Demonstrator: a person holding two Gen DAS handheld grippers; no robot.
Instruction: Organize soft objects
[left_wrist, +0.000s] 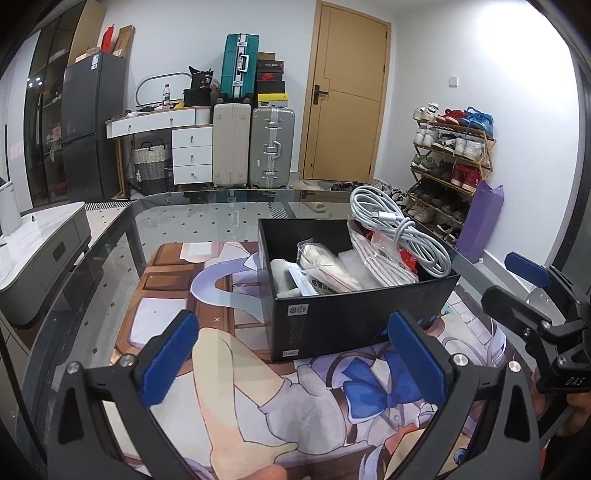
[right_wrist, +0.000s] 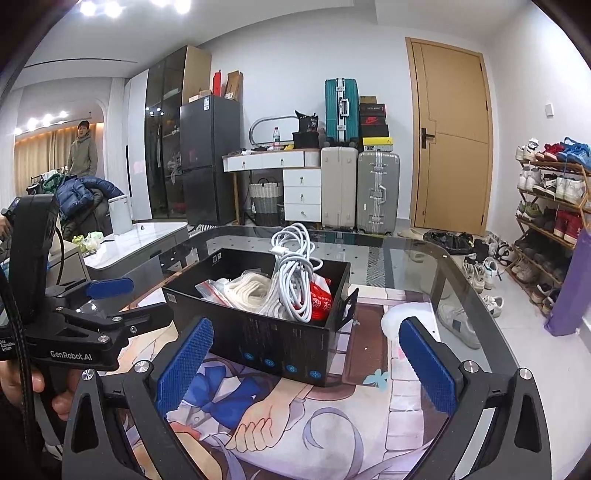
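Note:
A black box (left_wrist: 354, 321) stands on the printed mat (left_wrist: 229, 387) on a glass table. It holds a coiled white cable (left_wrist: 402, 229), a bagged white cloth (left_wrist: 328, 269), a red-and-clear packet (left_wrist: 384, 254) and white foam (left_wrist: 284, 277). My left gripper (left_wrist: 295, 354) is open and empty, just in front of the box. In the right wrist view the box (right_wrist: 266, 343) with the cable (right_wrist: 295, 273) and red packet (right_wrist: 321, 299) sits just ahead of my right gripper (right_wrist: 306, 369), which is open and empty. Each gripper shows at the edge of the other's view.
The glass table's edge (right_wrist: 461, 280) curves off to the right, with shoes and a shoe rack (right_wrist: 546, 221) beyond. A grey cabinet (left_wrist: 44, 251) stands left of the table. Suitcases (left_wrist: 255, 144), a fridge and a door stand at the far wall. A person (right_wrist: 83, 151) stands far left.

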